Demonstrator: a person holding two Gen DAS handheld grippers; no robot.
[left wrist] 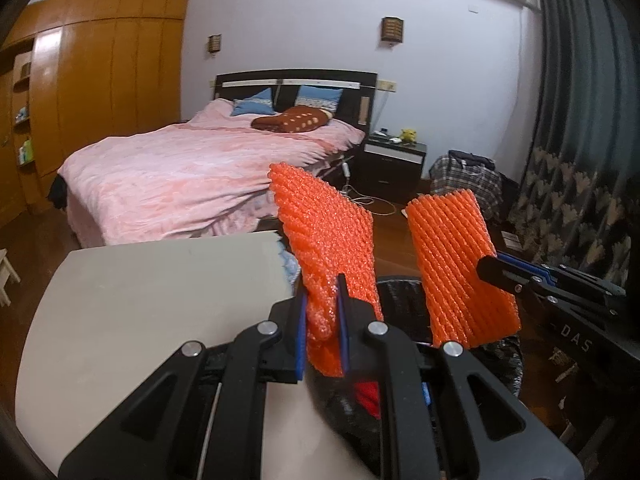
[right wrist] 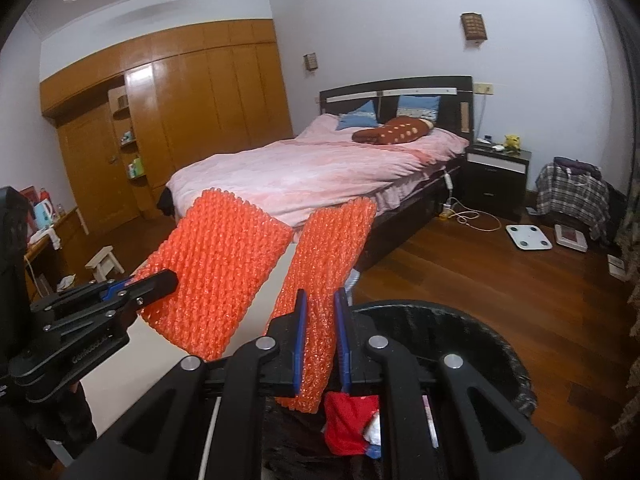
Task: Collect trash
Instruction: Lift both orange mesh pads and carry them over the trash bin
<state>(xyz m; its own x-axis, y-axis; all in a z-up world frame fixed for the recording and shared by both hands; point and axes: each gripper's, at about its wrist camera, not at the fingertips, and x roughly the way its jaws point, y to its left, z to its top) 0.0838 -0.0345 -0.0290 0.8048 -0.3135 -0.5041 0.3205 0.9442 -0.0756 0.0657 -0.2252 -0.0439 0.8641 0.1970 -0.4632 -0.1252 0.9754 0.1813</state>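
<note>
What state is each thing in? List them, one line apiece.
Left gripper: shut on the left foam net.
Left foam net: held upright, pinched at its lower end.
Right gripper: shut on the right foam net.
Right foam net: held up, tilted, above the bin's near edge.
Trash bin: open, bag-lined, red wrapper already inside.
Bed: made, pink cover spread.

Bin (right wrist: pixel 496 344) contents partly hidden
</note>
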